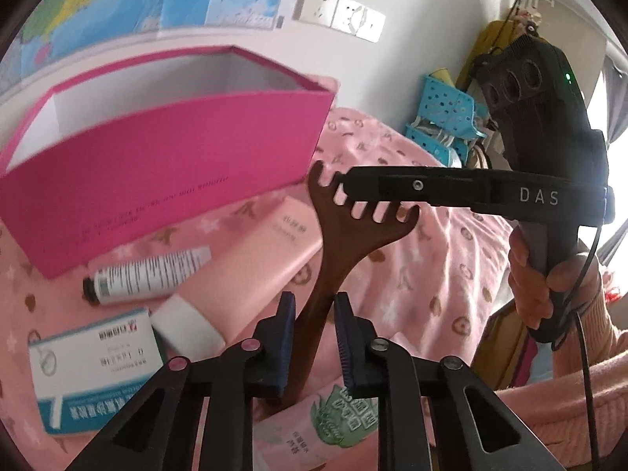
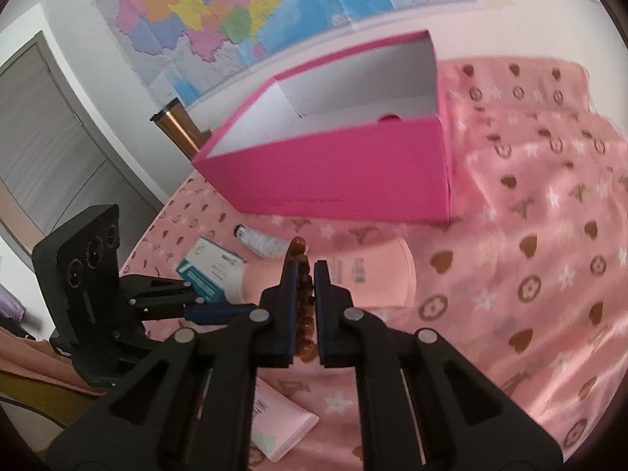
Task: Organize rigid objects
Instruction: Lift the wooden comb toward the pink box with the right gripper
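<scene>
A brown wooden back scratcher (image 1: 340, 243) is held up above the pink cloth. Its handle runs between the pads of my left gripper (image 1: 314, 306), whose jaws stand a little apart around it. My right gripper (image 2: 305, 274) is shut on the scratcher's toothed head (image 2: 302, 294); from the left wrist view its black fingers (image 1: 392, 186) reach in from the right across the teeth. The open pink box (image 1: 157, 180) stands behind, also in the right wrist view (image 2: 345, 172); its white inside looks nearly empty.
On the pink patterned cloth (image 2: 530, 235) lie a large pink tube (image 1: 251, 274), a white tube with black cap (image 1: 149, 274), a blue-white carton (image 1: 94, 365) and a pink tube with green print (image 1: 325, 424). Blue baskets (image 1: 447, 117) stand at the right by the wall.
</scene>
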### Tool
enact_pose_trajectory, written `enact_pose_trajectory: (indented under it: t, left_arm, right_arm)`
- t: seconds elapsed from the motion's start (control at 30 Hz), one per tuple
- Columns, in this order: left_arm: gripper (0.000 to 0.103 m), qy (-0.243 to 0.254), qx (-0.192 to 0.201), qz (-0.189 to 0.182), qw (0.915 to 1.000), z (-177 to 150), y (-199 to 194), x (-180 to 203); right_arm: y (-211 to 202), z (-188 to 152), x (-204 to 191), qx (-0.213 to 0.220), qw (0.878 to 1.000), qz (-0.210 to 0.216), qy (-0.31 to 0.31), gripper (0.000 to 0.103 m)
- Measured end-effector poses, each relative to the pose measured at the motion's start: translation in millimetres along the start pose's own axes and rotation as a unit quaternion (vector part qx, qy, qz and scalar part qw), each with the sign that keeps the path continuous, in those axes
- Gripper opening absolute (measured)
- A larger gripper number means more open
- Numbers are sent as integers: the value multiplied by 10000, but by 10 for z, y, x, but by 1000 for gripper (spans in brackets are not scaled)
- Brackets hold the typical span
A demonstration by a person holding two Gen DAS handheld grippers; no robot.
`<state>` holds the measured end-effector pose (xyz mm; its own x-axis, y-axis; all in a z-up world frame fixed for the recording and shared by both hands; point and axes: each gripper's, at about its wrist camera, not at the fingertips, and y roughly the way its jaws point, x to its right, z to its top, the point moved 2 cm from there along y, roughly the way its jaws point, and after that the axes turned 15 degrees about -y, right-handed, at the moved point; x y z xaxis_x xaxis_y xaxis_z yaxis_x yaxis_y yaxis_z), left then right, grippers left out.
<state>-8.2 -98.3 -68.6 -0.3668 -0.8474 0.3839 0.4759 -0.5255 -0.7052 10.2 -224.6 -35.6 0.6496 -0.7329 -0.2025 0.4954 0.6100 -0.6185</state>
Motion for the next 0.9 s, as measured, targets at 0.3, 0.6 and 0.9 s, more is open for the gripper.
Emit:
enact_pose_trajectory:
  t: [0.3,0.6,0.9]
  left_arm:
    - [12,-60,177,-185,9997,202,5,25]
    - [12,-370,78,-326,9988,329,104,-142]
    - [11,-493,21,-193,9986,264,232,-192]
  right_arm:
    - [99,179,12,112,9999,12,-47,11]
    - [356,283,152,64,9990,400,182,25]
    - [707,-10,207,-477,9954,614,554,33]
